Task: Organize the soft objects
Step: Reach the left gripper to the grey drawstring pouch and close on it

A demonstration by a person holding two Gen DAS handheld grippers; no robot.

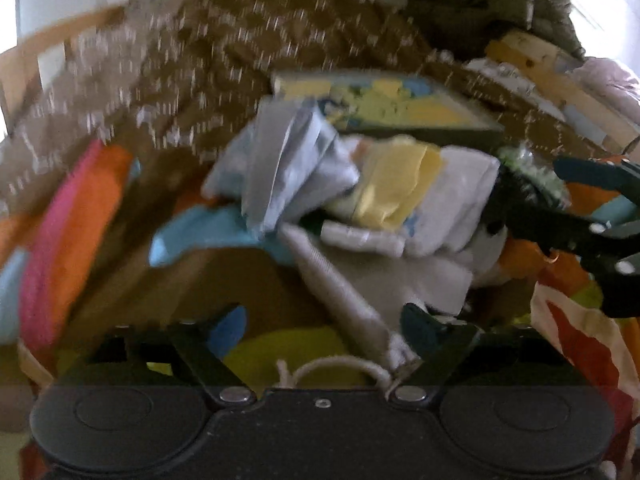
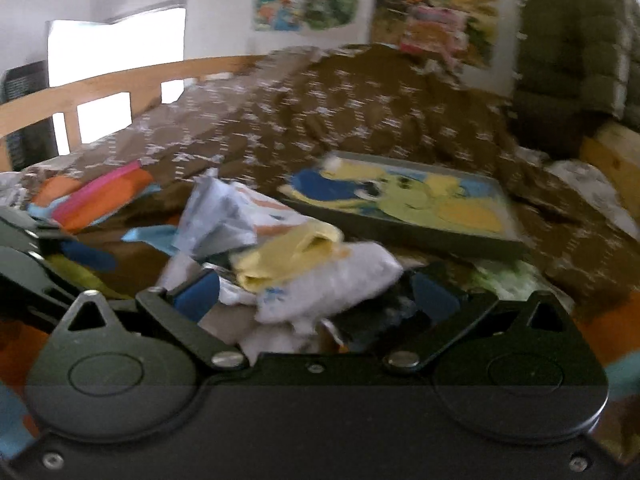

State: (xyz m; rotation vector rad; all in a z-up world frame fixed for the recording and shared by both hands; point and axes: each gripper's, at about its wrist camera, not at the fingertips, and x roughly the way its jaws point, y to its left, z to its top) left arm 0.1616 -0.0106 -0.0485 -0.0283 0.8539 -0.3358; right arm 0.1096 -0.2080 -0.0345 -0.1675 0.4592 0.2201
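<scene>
Brown patterned bedspread fills the ground ahead of both claws, running up to a wooden bed rail far left of the right claw and a padded olive cushion far right; likely the working surface, since all the loose things lie on it. Picture board with a yellow-green cartoon lies flat just beyond the heap, ahead and slightly right of the right claw; stiff, so probably no part of the sorting. Orange-and-pink cloth lies well left of the left claw, apart from the heap, perhaps already set aside. Heap of soft cloths, the task's things, sits directly ahead of the left claw and right up against the right claw's fingers: pale blue-grey piece on its left, yellow cloth in the middle, white piece on the right, all crumpled and overlapping, not yet sorted. Grey cloth with a drawstring cord trails from the heap down between the left claw's fingers, its cord looped just above the body. Left claw stands open; pads not pressing the cloth as far as blur allows. Right claw also open, jaws spread either side of the white piece, nothing clamped; seems poised to gather from the near edge.
</scene>
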